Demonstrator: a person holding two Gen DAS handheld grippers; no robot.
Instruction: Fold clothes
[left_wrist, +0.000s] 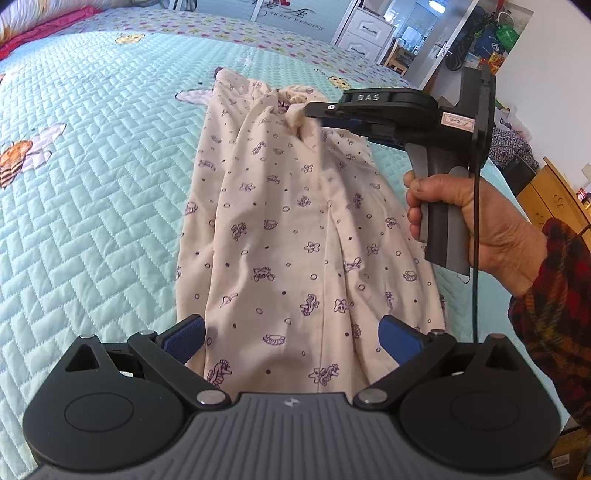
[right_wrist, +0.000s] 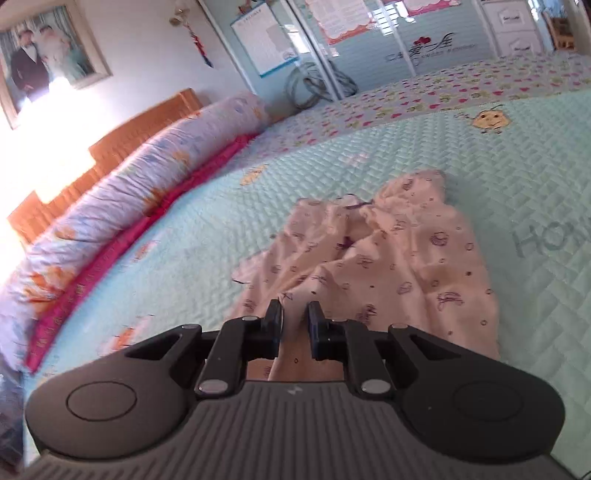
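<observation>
A cream garment (left_wrist: 295, 229) with purple sea-creature prints lies lengthwise on the quilted bed cover (left_wrist: 92, 192). My left gripper (left_wrist: 293, 341) hangs open over its near end, blue pads (left_wrist: 184, 338) spread wide to either side of the cloth. A hand (left_wrist: 469, 218) in a red plaid sleeve holds my right gripper (left_wrist: 308, 110), which pinches a bunched fold at the garment's far end and lifts it slightly. In the right wrist view the garment (right_wrist: 406, 258) spreads ahead, crumpled, and the right gripper (right_wrist: 294, 314) has its jaws nearly together with cream cloth between them.
A rolled floral duvet (right_wrist: 122, 206) and a pink blanket (right_wrist: 122, 251) lie along the wooden headboard (right_wrist: 122, 136). White drawers (left_wrist: 364, 31) and a door stand beyond the bed. A wooden cabinet (left_wrist: 554, 199) stands off the bed's right side.
</observation>
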